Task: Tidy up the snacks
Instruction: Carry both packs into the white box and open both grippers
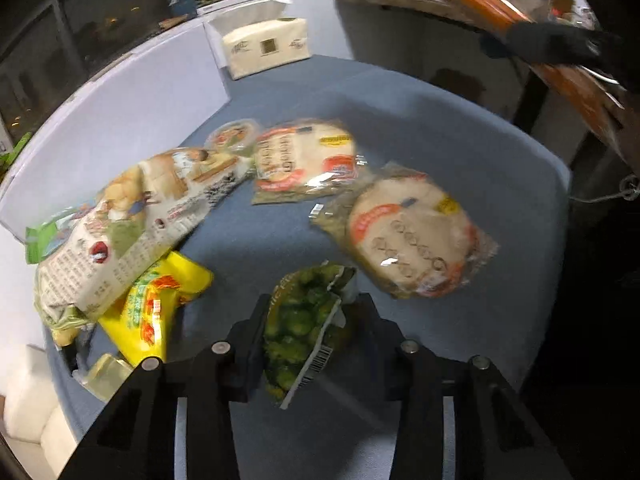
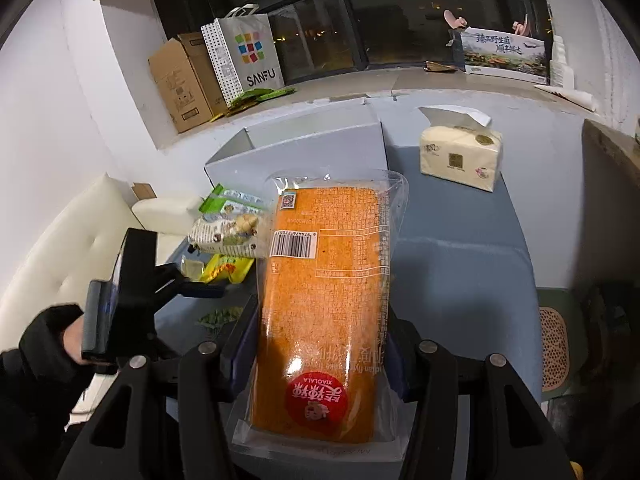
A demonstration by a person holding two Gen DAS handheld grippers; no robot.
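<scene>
My left gripper (image 1: pixel 310 312) is shut on a small green pea snack bag (image 1: pixel 300 332) and holds it above the blue table (image 1: pixel 460 152). Ahead lie two round flatbread packs (image 1: pixel 412 236) (image 1: pixel 308 160), a small round pack (image 1: pixel 234 136), a long beige printed bag (image 1: pixel 132 220) and a yellow bag (image 1: pixel 160 304). My right gripper (image 2: pixel 320 320) is shut on a long orange spicy-strip pack (image 2: pixel 324 292) and holds it over the table. The left gripper's body (image 2: pixel 128 288) and gloved hand (image 2: pixel 48 344) show at the left of the right wrist view.
A tissue pack (image 1: pixel 266 46) (image 2: pixel 460 158) stands at the table's far side beside a white open box (image 2: pixel 296 140). A white cushioned seat (image 2: pixel 80 240) is left of the table. A paper bag (image 2: pixel 244 56) and cardboard box (image 2: pixel 180 80) sit on the window sill.
</scene>
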